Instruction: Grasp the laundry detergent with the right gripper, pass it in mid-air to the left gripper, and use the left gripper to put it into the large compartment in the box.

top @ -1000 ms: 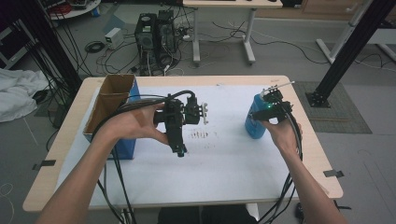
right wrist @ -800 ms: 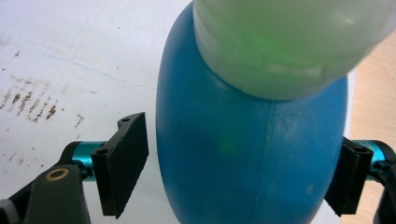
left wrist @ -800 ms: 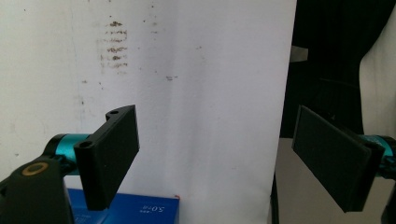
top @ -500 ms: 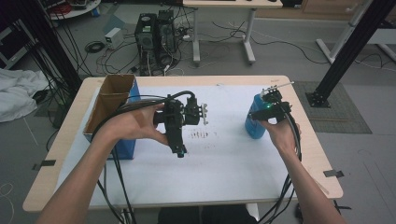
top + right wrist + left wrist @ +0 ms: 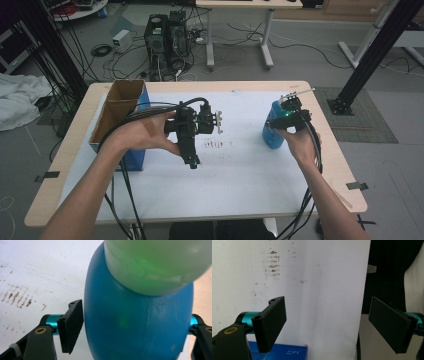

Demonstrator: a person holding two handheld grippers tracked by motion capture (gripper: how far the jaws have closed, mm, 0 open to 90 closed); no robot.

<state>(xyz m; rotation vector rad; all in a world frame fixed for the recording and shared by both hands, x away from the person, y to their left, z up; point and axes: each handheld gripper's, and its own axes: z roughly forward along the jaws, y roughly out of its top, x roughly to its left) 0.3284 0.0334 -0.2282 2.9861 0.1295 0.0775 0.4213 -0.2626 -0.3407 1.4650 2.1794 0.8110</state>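
Between my right gripper's jaws | blue bottle upright, pale cap toward camera | jaws have just been closing, near pad touching its side, far pad hidden | my left gripper well apart from bottle, wide open, empty, over white table

Black claw pads on teal posts, brass screws
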